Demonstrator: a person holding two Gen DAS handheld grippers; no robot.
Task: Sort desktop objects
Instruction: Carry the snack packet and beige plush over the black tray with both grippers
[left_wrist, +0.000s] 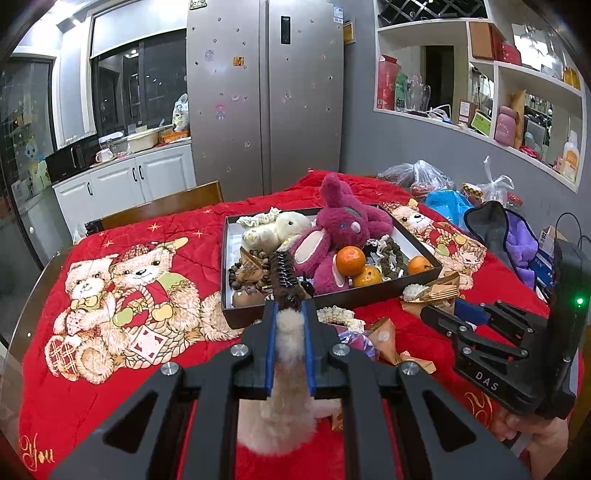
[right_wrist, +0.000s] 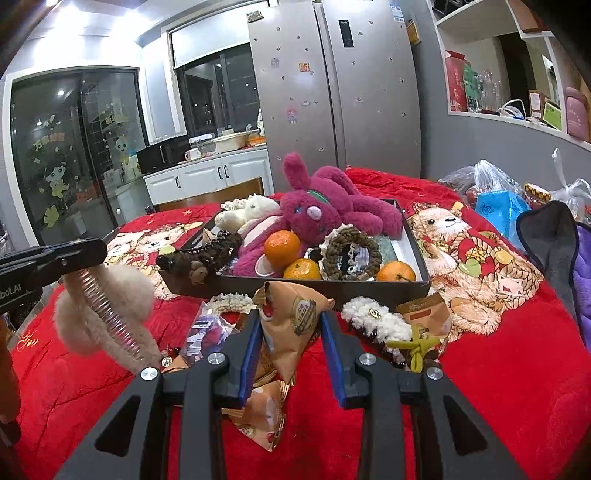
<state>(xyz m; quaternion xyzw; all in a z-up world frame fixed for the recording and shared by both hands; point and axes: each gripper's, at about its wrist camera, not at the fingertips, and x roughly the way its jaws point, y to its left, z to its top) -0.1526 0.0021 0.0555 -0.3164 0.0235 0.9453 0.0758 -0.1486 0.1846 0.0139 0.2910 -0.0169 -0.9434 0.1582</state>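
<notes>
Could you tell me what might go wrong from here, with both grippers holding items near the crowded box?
1. The box is already piled with a magenta plush rabbit and tangerines; adding more could push something over the rim.
2. The left gripper pinches only a narrow part of the fluffy cream hair clip, so it might slip.
3. The right gripper squeezes a tan snack packet, which could crumple.

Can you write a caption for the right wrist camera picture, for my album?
Right gripper pinching a brown snack packet before a toy-filled box.
</notes>
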